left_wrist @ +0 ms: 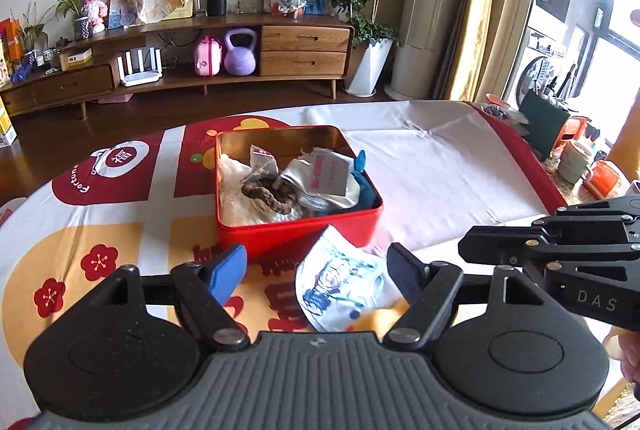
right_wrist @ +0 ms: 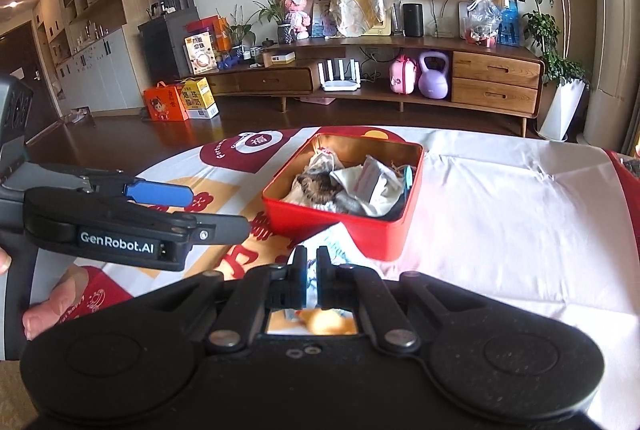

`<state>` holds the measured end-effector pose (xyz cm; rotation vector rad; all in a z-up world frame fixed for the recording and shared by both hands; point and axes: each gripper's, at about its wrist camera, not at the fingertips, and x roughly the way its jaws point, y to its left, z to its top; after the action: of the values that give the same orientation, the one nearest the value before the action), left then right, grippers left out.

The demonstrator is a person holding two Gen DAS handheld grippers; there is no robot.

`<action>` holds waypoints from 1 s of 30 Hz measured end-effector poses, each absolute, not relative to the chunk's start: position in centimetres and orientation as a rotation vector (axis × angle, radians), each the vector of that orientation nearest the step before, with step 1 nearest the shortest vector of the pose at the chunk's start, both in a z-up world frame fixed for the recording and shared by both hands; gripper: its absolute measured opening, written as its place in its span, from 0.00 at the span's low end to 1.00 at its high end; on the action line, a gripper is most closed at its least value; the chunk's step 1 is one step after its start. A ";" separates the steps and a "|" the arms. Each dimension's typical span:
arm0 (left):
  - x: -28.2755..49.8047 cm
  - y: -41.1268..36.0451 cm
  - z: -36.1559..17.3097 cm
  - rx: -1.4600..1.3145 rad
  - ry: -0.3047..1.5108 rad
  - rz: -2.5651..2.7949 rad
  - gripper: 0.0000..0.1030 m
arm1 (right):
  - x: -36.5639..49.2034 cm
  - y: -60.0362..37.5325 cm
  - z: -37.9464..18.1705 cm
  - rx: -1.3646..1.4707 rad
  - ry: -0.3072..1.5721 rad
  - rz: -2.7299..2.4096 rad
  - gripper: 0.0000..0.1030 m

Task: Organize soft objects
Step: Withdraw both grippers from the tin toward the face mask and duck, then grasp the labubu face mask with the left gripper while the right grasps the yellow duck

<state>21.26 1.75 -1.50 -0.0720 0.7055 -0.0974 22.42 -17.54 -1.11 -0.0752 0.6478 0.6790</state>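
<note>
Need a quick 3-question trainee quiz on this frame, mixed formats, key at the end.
1. True or false: the red tin on the table is empty.
2. Which claw has the printed white cloth pinched? A) left claw B) right claw C) neither
3. Fill in: the left claw's fingers stand ____, touching nothing.

Key:
1. False; it holds several soft items, including white fabric and a brown braided piece.
2. B; the right claw is shut on the cloth's edge, just in front of the tin.
3. Open; the cloth lies between them, ungripped.
</note>
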 end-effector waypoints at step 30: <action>24.0 0.6 -9.3 -0.121 0.795 -0.077 0.83 | 22.2 -19.9 -8.5 -0.118 0.672 0.763 0.06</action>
<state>23.97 0.64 -9.27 -0.1212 0.7951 -0.0774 22.24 -19.87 -8.46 -0.1183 0.6718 0.7627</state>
